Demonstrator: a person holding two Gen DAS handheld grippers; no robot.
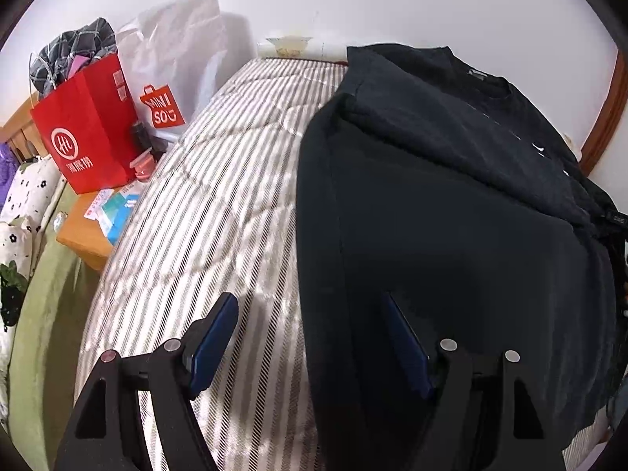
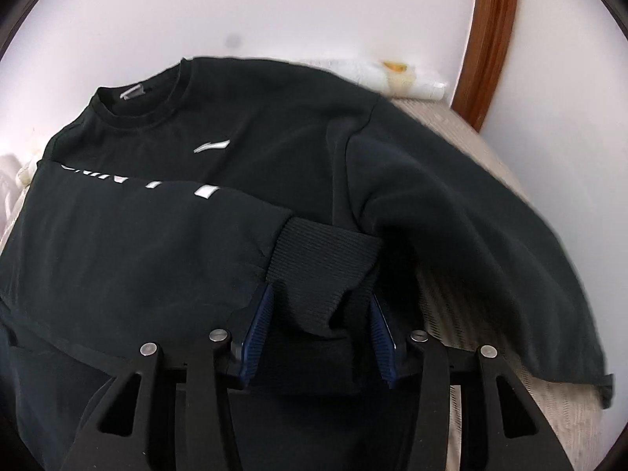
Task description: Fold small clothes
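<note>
Black sweatshirt [image 2: 274, 149] laid flat, front up, on striped bedcover [image 1: 219, 204], collar toward far wall. White logo [image 2: 211, 146] visible on chest. One sleeve [image 2: 129, 235] folded across body, partly covering white lettering, ribbed cuff [image 2: 322, 263] ending near centre. Other sleeve [image 2: 451, 212] draped out to right, reaching toward near right edge of bed.

Right gripper [image 2: 320, 306] positioned at ribbed cuff: jaws parted, blue pads [image 2: 257, 329] either side of cuff fabric with gaps visible, no grip seen.

Left gripper [image 1: 310, 337] above near left edge of sweatshirt: jaws wide apart, one finger over bedcover, other over black fabric, nothing clamped.

At far left of bed: red paper bag [image 1: 86, 133] holding checked cloth, white bag [image 1: 176, 51] behind it, small items on wooden surface [image 1: 84, 235]. Green and floral bedding [image 1: 35, 235] at left margin. Wooden frame [image 2: 490, 39] against far wall.
</note>
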